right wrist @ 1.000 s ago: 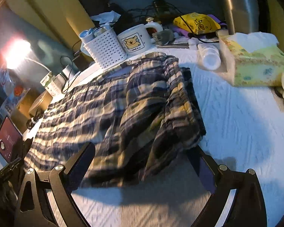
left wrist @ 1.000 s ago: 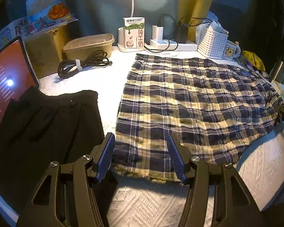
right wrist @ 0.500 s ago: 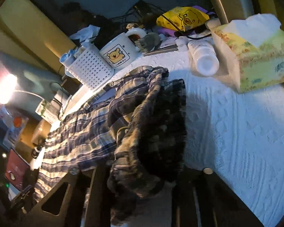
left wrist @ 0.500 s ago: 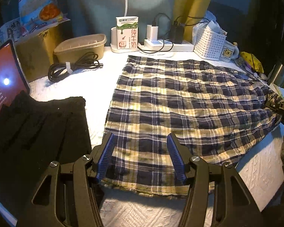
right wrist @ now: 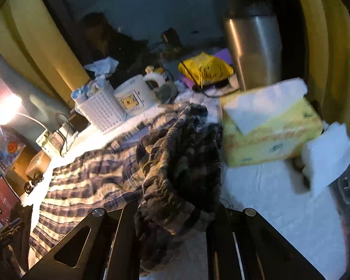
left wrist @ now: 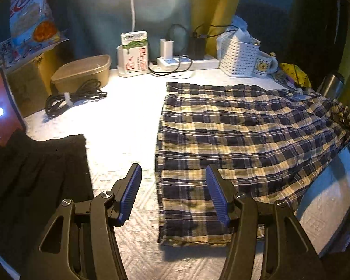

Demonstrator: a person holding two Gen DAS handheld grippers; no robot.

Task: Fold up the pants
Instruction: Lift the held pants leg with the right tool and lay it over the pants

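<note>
The plaid pants (left wrist: 240, 144) lie spread flat on the white textured table (left wrist: 119, 121), navy and cream checks. My left gripper (left wrist: 173, 193) is open and empty, hovering above the pants' near left hem edge. My right gripper (right wrist: 172, 212) is shut on the bunched waistband end of the plaid pants (right wrist: 179, 163) and holds it lifted off the table. In the left wrist view the right gripper shows as a dark shape at the far right edge (left wrist: 348, 122).
A black garment (left wrist: 35, 175) lies at the left beside a tablet (left wrist: 0, 116). Along the back stand a lidded container (left wrist: 81, 70), coiled cable (left wrist: 74, 94), milk carton (left wrist: 134, 53), power strip (left wrist: 186, 61), white basket (left wrist: 239, 58), mug (left wrist: 264, 66). Tissue box (right wrist: 270, 126) and steel flask (right wrist: 252, 46) sit right.
My right gripper closed on the waistband end and lifted it. My left gripper moved left, from over the pants' hem to its left edge.
</note>
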